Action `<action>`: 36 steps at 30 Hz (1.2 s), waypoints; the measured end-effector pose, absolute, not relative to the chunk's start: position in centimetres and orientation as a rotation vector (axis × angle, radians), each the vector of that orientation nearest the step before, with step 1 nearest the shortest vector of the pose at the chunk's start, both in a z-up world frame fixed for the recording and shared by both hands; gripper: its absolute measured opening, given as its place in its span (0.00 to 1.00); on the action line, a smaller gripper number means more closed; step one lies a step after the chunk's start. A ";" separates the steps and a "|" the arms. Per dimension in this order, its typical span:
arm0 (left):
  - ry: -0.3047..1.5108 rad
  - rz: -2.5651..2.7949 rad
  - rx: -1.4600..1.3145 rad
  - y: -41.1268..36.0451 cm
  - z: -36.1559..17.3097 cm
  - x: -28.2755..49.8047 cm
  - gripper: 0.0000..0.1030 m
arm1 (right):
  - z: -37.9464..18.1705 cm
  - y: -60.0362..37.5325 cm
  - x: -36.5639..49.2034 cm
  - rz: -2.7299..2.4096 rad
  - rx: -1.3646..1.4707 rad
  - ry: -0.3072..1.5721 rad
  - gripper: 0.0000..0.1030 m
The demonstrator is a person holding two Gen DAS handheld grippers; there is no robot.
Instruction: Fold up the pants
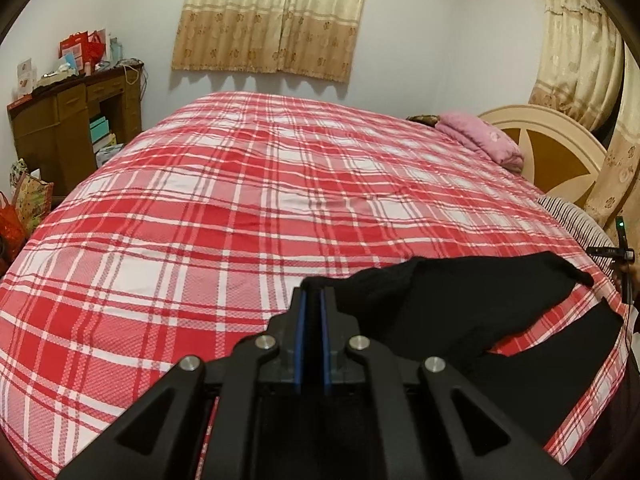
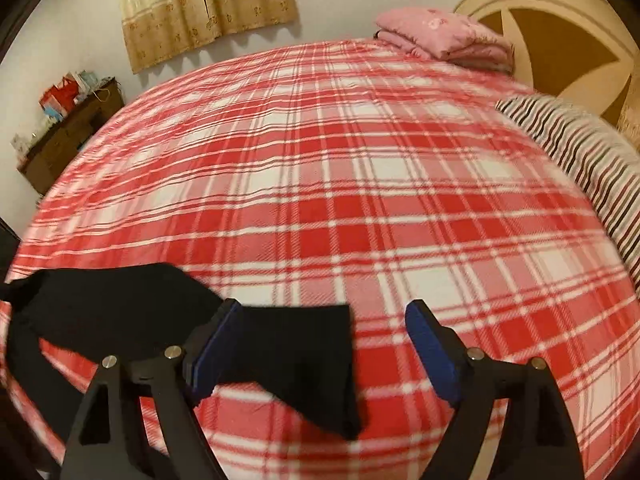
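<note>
Plaid bedspread [image 2: 360, 184] carries limp black pants [image 2: 296, 360]; left gripper [image 1: 313, 300] jaws closed, right gripper [image 2: 324, 320] jaws spread, empty.

Black claw [image 2: 326, 322] — blue pads [image 2: 430, 344], silver screws.

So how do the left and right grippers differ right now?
The left gripper has its blue pads pressed together, while the right gripper stands wide open. The left sits beside the black pants and appears to hold nothing; the right's open jaws hang over a pants edge without pinching it. Both aim across the red plaid bedspread.
</note>
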State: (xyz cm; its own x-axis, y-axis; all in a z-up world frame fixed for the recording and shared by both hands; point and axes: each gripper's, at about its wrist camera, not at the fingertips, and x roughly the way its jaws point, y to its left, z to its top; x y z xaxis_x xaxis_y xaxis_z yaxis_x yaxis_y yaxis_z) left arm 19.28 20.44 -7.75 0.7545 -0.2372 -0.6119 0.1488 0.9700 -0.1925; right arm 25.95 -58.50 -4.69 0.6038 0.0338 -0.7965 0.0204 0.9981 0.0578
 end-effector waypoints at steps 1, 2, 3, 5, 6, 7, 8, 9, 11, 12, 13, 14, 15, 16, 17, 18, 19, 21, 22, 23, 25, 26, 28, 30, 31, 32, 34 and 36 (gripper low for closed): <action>0.689 -0.209 -0.129 20.4 -7.9 19.4 0.07 | -5.1 -58.6 26.3 0.017 0.074 0.934 0.82; 0.694 -0.206 -0.123 20.3 -8.0 19.6 0.07 | -5.8 -58.8 26.8 0.024 0.091 0.959 0.80; 0.697 -0.204 -0.123 20.3 -8.1 19.7 0.07 | -6.6 -58.9 27.3 0.027 0.095 0.988 0.74; 0.706 -0.198 -0.122 20.2 -8.3 20.0 0.07 | -8.2 -59.0 28.1 0.027 0.076 1.044 0.71; 0.709 -0.196 -0.120 20.2 -8.4 20.0 0.07 | -8.8 -59.2 28.4 0.031 0.078 1.059 0.68; 0.715 -0.194 -0.119 20.1 -8.6 20.2 0.07 | -9.3 -59.3 28.5 0.041 0.085 1.069 0.65; 0.720 -0.190 -0.115 20.1 -8.7 20.3 0.07 | -9.9 -59.4 28.7 0.072 0.109 1.084 0.56; 0.723 -0.188 -0.112 20.0 -8.7 20.4 0.07 | -10.3 -59.5 28.8 0.098 0.128 1.097 0.37; 0.727 -0.184 -0.105 19.8 -8.7 20.5 0.07 | -10.8 -58.7 28.7 0.112 0.085 1.105 0.09; 0.727 -0.182 -0.100 19.7 -8.7 20.6 0.07 | -10.8 -58.0 28.5 0.091 0.018 1.085 0.05; 0.725 -0.180 -0.094 19.6 -8.6 20.6 0.07 | -10.4 -57.8 28.2 0.088 0.011 1.062 0.05; 0.720 -0.178 -0.090 19.5 -8.4 20.6 0.07 | -9.4 -57.7 27.6 0.084 0.014 1.004 0.04; 0.713 -0.175 -0.090 19.5 -8.1 20.6 0.07 | -8.5 -57.5 27.1 0.069 -0.001 0.958 0.04; 0.709 -0.175 -0.091 19.6 -7.9 20.5 0.07 | -7.3 -57.5 26.4 0.056 -0.012 0.910 0.04; 0.699 -0.177 -0.093 19.7 -7.6 20.3 0.07 | -5.6 -57.4 25.3 0.060 -0.006 0.844 0.03; 0.684 -0.182 -0.102 19.9 -7.2 19.9 0.07 | -4.5 -57.4 24.5 0.060 -0.010 0.800 0.03; 0.673 -0.185 -0.109 20.1 -6.9 19.6 0.07 | -3.3 -57.3 23.4 0.067 -0.017 0.755 0.03; 0.641 -0.195 -0.131 20.8 -6.2 18.5 0.07 | -0.7 -57.1 20.6 0.079 -0.030 0.665 0.03; 0.622 -0.206 -0.148 21.2 -5.9 17.8 0.07 | 0.2 -57.1 19.4 0.080 -0.041 0.634 0.03; 0.600 -0.221 -0.169 21.8 -5.6 16.8 0.07 | 1.0 -57.0 18.0 0.085 -0.044 0.602 0.03; 0.571 -0.247 -0.190 22.5 -5.4 15.2 0.07 | 2.1 -57.0 15.1 0.085 -0.061 0.550 0.03; 0.557 -0.265 -0.202 22.8 -5.4 14.3 0.07 | 2.3 -57.3 13.8 0.091 -0.059 0.534 0.03; 0.543 -0.293 -0.215 23.2 -5.6 12.8 0.07 | 2.1 -57.8 11.1 0.091 -0.056 0.513 0.03; 0.523 -0.328 -0.220 23.6 -5.8 11.1 0.07 | 1.5 -58.4 8.5 0.096 -0.043 0.500 0.03; 0.520 -0.343 -0.221 23.7 -6.1 10.3 0.07 | 1.1 -58.6 7.3 0.100 -0.042 0.494 0.03; 0.517 -0.367 -0.229 23.9 -6.4 9.5 0.07 | 0.7 -58.8 6.1 0.101 -0.042 0.490 0.03; 0.523 -0.390 -0.229 24.0 -7.0 8.4 0.07 | -0.4 -59.2 4.3 0.111 -0.025 0.512 0.03; 0.545 -0.402 -0.217 24.0 -7.9 7.6 0.07 | -1.7 -59.7 3.1 0.097 -0.021 0.542 0.03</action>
